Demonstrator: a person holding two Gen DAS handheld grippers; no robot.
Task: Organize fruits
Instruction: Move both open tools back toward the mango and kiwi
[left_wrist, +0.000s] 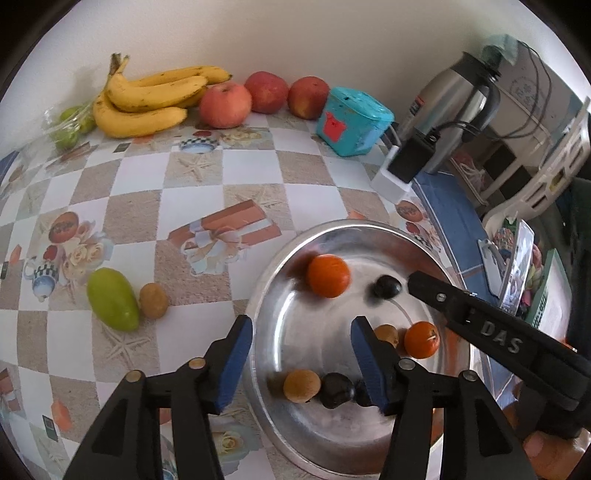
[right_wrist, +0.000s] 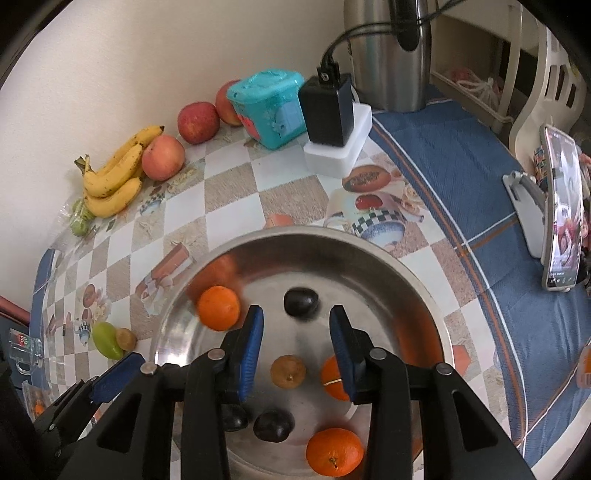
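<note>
Claws (right_wrist: 295, 343) open over blurred orange (right_wrist: 218, 307).

This looks like a home. A desk (right_wrist: 229, 177) with a picture-covered cloth stands by a plain wall, holding bananas (left_wrist: 147, 99), apples (left_wrist: 225, 105), a metal jug (left_wrist: 454, 107) and a phone (right_wrist: 563, 214).

The orange (right_wrist: 218, 307) at the metal bowl's (right_wrist: 369, 254) far-left wall is motion-blurred; a dark fruit (right_wrist: 233, 417) near the bowl's front lies half hidden behind a finger.
</note>
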